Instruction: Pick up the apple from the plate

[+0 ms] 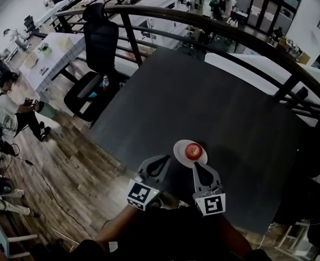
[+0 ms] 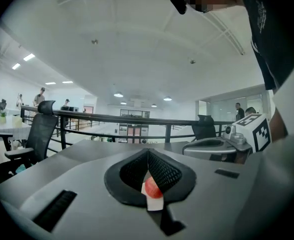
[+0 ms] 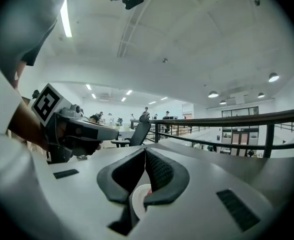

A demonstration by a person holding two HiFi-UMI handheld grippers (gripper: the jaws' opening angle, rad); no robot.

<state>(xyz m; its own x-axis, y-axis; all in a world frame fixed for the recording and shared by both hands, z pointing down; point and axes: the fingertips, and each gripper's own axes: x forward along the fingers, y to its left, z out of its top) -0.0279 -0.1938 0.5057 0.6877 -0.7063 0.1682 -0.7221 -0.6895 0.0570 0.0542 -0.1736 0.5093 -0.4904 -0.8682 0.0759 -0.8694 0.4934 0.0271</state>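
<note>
- Hovering side by side over the tabletop's (image 1: 214,102) near edge, the left tongs (image 1: 160,162) and right tongs (image 1: 200,167) both have their jaws pressed together on nothing.
- Just past their tips sits the white plate (image 1: 178,147), with the red apple (image 1: 192,150) in its middle.
- The right tongs look nearer to me, the apple just ahead and slightly left. Their jaws need to part first.

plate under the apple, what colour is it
The plate is white, clearest in the head view.
</note>
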